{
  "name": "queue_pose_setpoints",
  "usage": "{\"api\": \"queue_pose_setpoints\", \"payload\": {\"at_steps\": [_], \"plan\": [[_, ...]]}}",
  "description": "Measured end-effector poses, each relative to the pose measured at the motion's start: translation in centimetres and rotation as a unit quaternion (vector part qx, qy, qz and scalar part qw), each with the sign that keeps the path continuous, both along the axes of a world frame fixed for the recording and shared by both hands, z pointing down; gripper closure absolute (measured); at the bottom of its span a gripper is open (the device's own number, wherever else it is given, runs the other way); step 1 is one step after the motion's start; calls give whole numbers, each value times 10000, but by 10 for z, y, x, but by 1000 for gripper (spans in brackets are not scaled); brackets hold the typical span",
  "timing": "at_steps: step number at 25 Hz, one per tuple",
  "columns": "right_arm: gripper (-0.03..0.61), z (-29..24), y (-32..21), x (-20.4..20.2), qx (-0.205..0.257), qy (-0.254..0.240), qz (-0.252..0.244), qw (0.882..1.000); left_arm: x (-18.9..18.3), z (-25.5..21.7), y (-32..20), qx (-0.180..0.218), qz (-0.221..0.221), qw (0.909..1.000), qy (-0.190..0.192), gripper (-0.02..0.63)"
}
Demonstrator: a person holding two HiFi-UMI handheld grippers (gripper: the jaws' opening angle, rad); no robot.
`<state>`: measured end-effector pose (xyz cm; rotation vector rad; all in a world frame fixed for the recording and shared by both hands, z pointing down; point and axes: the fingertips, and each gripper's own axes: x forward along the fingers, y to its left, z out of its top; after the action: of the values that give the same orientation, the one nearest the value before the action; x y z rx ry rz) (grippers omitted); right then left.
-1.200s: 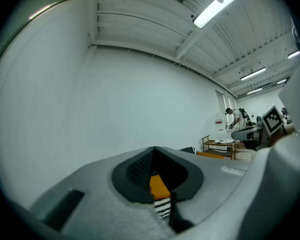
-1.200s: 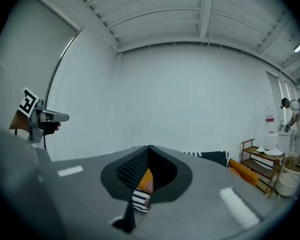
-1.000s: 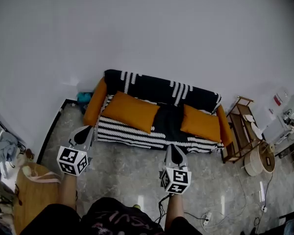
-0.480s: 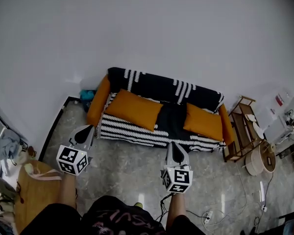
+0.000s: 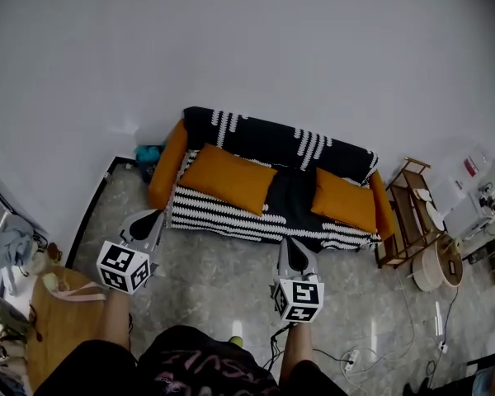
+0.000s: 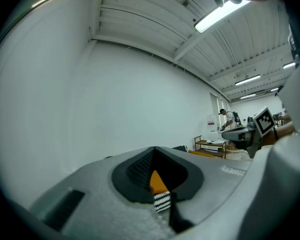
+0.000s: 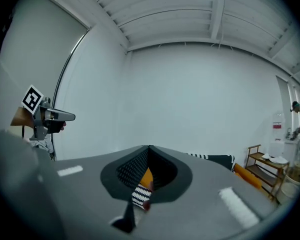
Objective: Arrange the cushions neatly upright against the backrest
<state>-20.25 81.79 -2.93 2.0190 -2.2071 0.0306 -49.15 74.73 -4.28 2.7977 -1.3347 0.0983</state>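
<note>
A sofa (image 5: 231, 217) under a black-and-white throw stands against the white wall. Two orange cushions lie flat on its seat: a larger one (image 5: 224, 177) at the left and a smaller one (image 5: 343, 200) at the right. Orange armrests show at both ends. My left gripper (image 5: 150, 218) hovers over the floor just off the sofa's left front corner, shut and empty. Short of the seat's front edge near the middle, my right gripper (image 5: 291, 247) is shut and empty too. Through the closed jaws each gripper view shows a sliver of orange cushion (image 6: 157, 182) (image 7: 146, 176) and striped throw.
A wooden side shelf (image 5: 404, 213) and a round wicker basket (image 5: 436, 268) stand right of the sofa. A wooden table (image 5: 62, 320) with a cloth sits at my lower left. Cables (image 5: 371, 349) trail on the grey floor. A teal item (image 5: 148, 153) lies behind the left armrest.
Both grippers have edged closer to the sofa's front, and the sofa sits slightly lower in the head view. The cushions have not moved.
</note>
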Motion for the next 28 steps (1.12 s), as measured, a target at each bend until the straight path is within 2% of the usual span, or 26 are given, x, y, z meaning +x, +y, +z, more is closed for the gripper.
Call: {"api": "queue_pose_setpoints", "payload": {"at_steps": [9,14,21,28], "plan": [[565,3,-10,-25,53,-100,171,9998,-22,3,-10,-29,317,9992,244,611],[566,11,-12,-39,-67,-27,190,9998,-32,8,-17,-3,456,9988,172,612],[565,19,-25,-43,-243,-33,166,9996,-26,15,-29,-24,722,9974,59,611],[565,27,-48,-29,-226,125,179,9995,-11,26,-53,-135,723,9973,78,609]]}}
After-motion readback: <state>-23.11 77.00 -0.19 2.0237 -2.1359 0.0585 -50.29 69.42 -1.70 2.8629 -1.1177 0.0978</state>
